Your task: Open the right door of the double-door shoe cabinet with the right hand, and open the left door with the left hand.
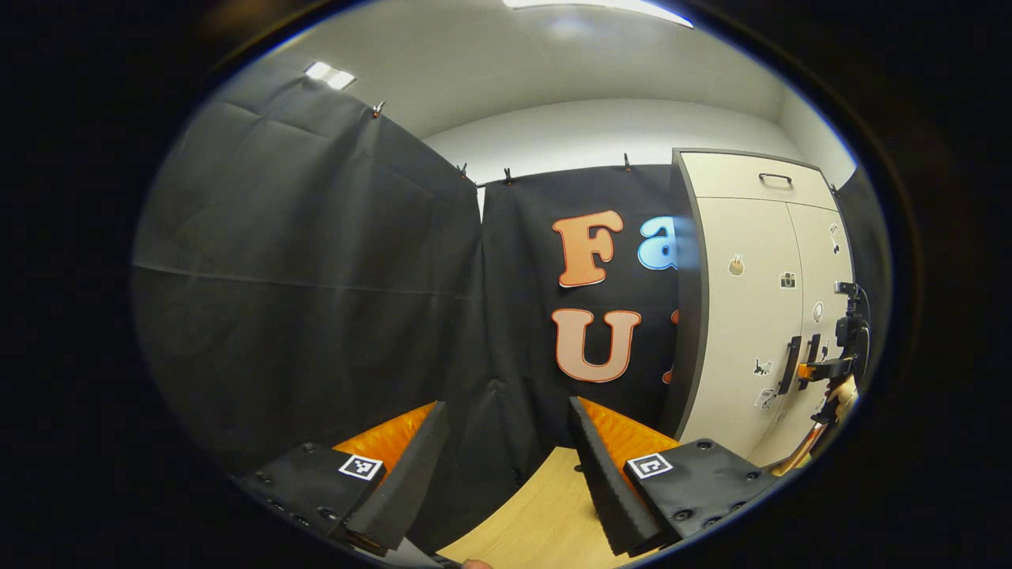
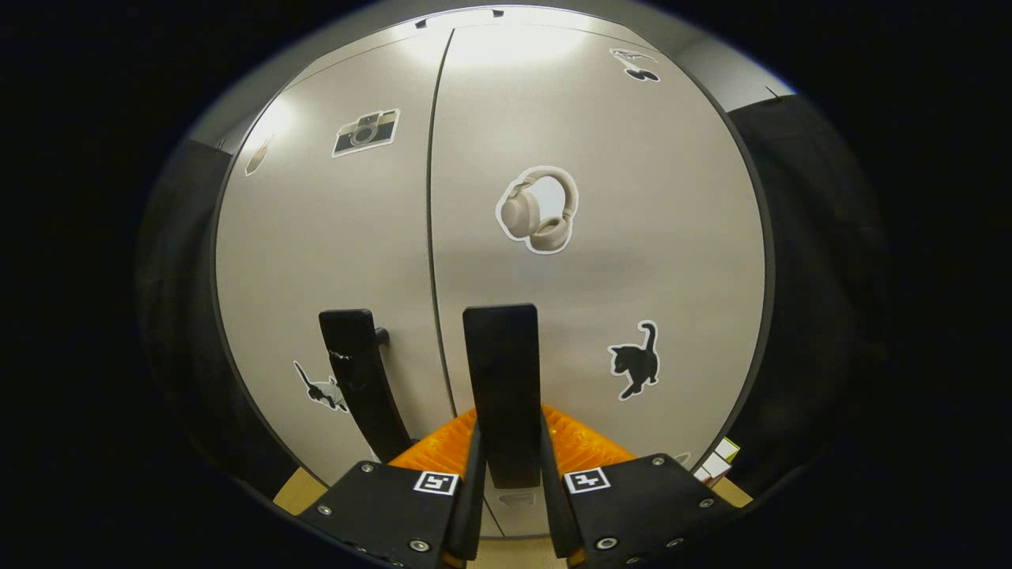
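Black cloth drapes the booth on every side, and against it stands the pale shoe cabinet [image 1: 751,316], both doors flat and flush, neither one swung out yet. Up close in the right gripper view, the right gripper [image 2: 510,466] is pinched onto the right door's handle [image 2: 501,379], one finger pressing each side of the dark vertical bar, just right of the centre seam. The left door's handle [image 2: 360,379] stands untouched just beside it. Over in the left gripper view, the left gripper [image 1: 506,466] hangs spread wide with nothing between its fingers, pointed at the cloth wall, well apart from the cabinet. So it looks like step one is in hand: a steady pull outward should swing the right door [image 2: 601,261]; then the left gripper must come across to its own handle.
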Motion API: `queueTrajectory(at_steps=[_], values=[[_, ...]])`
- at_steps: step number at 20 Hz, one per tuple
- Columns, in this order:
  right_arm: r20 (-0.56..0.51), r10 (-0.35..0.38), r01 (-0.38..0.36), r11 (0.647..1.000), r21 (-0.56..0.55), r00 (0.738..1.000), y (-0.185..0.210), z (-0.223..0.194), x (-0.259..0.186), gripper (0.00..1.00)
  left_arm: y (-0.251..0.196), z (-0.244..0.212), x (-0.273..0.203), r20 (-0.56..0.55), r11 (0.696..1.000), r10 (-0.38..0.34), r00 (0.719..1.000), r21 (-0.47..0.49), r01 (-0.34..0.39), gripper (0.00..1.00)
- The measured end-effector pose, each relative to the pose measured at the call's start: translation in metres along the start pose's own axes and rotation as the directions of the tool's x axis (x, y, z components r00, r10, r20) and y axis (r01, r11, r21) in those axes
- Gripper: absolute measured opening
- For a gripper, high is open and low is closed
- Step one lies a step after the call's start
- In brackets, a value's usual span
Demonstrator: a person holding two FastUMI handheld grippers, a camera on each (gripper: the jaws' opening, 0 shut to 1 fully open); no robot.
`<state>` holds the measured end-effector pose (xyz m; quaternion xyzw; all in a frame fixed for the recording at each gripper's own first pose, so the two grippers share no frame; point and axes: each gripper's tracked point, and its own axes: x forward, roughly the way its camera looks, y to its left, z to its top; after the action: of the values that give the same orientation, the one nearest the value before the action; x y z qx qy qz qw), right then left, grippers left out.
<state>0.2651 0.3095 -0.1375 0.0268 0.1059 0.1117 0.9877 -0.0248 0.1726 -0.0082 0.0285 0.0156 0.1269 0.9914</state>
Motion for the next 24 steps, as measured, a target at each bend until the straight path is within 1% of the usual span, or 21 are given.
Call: queueTrajectory(at_steps=[2,3,5,6,7,9,13,19,24], values=[[-0.003,-0.008,0.008,1.0,-0.005,1.0,-0.001,-0.001,-0.001,0.28,-0.001,0.001,-0.009,0.002,1.0,-0.009,1.0,-0.007,0.009,0.96],[-0.009,-0.014,0.014,1.0,-0.005,1.0,-0.001,-0.001,-0.003,0.23,-0.002,0.002,-0.014,0.006,1.0,-0.014,1.0,-0.009,0.014,0.96],[-0.01,-0.015,0.015,1.0,-0.012,1.0,-0.002,-0.001,-0.01,0.15,0.0,0.005,-0.023,0.011,1.0,-0.016,1.0,-0.01,0.017,0.96],[-0.009,-0.008,0.008,1.0,-0.012,1.0,-0.003,-0.001,-0.014,0.13,0.002,0.005,-0.027,0.009,1.0,-0.013,1.0,-0.013,0.013,0.96],[-0.014,0.003,-0.003,1.0,-0.011,1.0,-0.004,-0.002,-0.019,0.08,0.003,0.004,-0.031,0.004,1.0,-0.01,1.0,-0.016,0.01,0.96],[-0.019,0.023,-0.023,1.0,0.001,1.0,-0.008,-0.004,-0.035,0.05,0.003,0.005,-0.039,0.002,1.0,-0.012,1.0,-0.025,0.012,0.96],[-0.007,0.038,-0.038,0.999,-0.011,0.999,-0.018,-0.003,-0.059,0.05,-0.004,0.008,-0.056,0.007,0.999,-0.025,1.0,-0.038,0.025,0.96],[-0.008,0.048,-0.048,0.998,-0.041,0.999,-0.031,-0.003,-0.074,0.04,-0.023,0.014,-0.072,0.011,0.998,-0.051,0.999,-0.034,0.051,0.96],[-0.004,0.055,-0.055,0.998,-0.039,0.998,-0.041,-0.002,-0.085,0.04,-0.048,0.014,-0.077,0.005,0.996,-0.077,0.997,-0.042,0.078,0.96]])
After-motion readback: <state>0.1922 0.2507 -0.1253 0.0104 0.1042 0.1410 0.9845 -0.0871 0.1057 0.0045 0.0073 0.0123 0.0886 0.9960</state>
